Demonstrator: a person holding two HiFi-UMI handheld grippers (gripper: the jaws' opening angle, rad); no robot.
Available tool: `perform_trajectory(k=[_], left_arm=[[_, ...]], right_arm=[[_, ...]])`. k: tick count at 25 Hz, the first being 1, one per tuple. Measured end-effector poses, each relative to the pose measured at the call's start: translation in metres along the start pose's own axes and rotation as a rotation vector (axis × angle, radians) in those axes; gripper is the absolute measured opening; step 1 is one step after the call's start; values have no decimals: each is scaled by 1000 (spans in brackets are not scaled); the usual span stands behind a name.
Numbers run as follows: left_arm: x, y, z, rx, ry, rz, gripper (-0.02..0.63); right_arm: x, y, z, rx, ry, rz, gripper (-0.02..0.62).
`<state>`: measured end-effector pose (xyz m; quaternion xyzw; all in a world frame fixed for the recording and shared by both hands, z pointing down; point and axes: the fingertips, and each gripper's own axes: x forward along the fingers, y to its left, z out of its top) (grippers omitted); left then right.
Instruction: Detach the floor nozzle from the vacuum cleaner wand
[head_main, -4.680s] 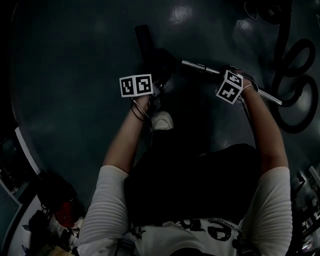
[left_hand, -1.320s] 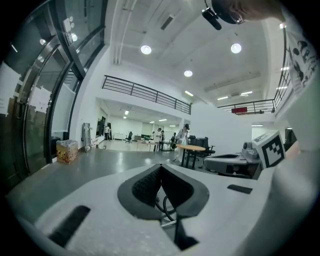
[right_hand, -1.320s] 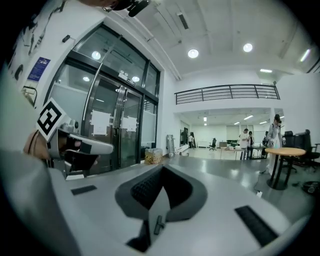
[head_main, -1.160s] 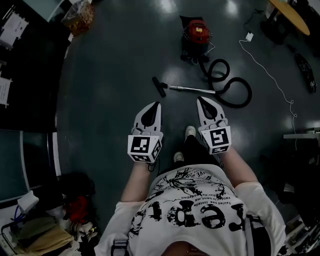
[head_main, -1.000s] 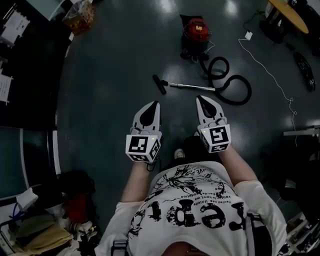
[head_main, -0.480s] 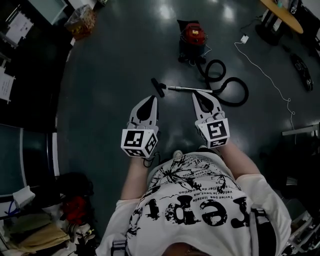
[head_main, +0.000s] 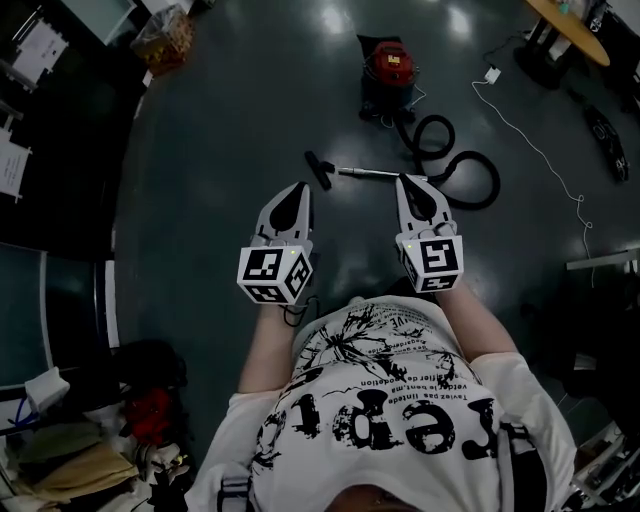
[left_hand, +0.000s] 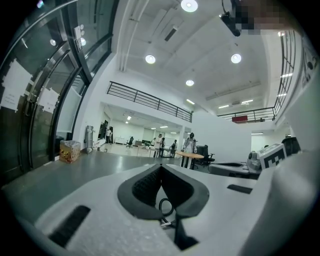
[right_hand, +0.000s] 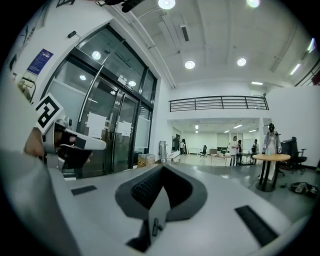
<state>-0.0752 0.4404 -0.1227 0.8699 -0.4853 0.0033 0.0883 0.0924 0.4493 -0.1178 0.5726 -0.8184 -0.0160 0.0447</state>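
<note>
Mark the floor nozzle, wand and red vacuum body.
floor nozzle (head_main: 319, 171): head view, its dark head.
wand (head_main: 368, 173): head view, its metal tube.
red vacuum body (head_main: 390, 68): head view, its red top.

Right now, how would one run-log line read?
left gripper: shut, empty | right gripper: shut, empty | nozzle: on floor by wand tip, untouched

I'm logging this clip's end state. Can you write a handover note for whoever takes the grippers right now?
Left gripper: shut, empty, held level in front of the person.
Right gripper: shut, empty, also level.
Things: the floor nozzle lies on the floor by the tip of the wand, with what looks like a small gap between them. The wand runs to the hose and the red vacuum cleaner.
Done: the nozzle appears detached.
Left: nothing obvious, but check the gap up close.
</note>
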Motion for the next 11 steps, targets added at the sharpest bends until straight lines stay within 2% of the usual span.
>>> perform_trajectory(k=[4,11], left_arm=[[0,5,-6,-14,-4,22,5],[-6,14,-6,2,-12,36,5]], right_arm=[[-3,2,5,3,-31,9,2],[1,9,1,12,-24,5,2]])
